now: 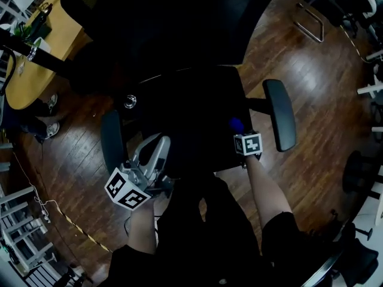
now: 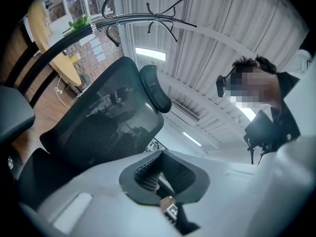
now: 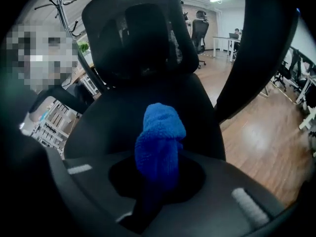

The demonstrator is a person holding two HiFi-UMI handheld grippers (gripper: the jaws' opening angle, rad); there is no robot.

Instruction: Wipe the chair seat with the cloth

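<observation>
left tongs (image 1: pixel 161 142), closed empty, off front-left edge of chair seat (image 1: pixel 191 109); right tongs (image 1: pixel 238 131) clamp cloth (image 3: pixel 159 137) above it.

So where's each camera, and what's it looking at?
Head view: on the head, looking down at the chair seat; forearms, left gripper and right gripper show.
Left gripper view: rides that gripper, tilted up at the backrest; person's upper body shows.
Right gripper view: rides that gripper, facing the chair seat; its jaws hold the cloth.
Shared: head and right gripper views both show the cloth.
</observation>
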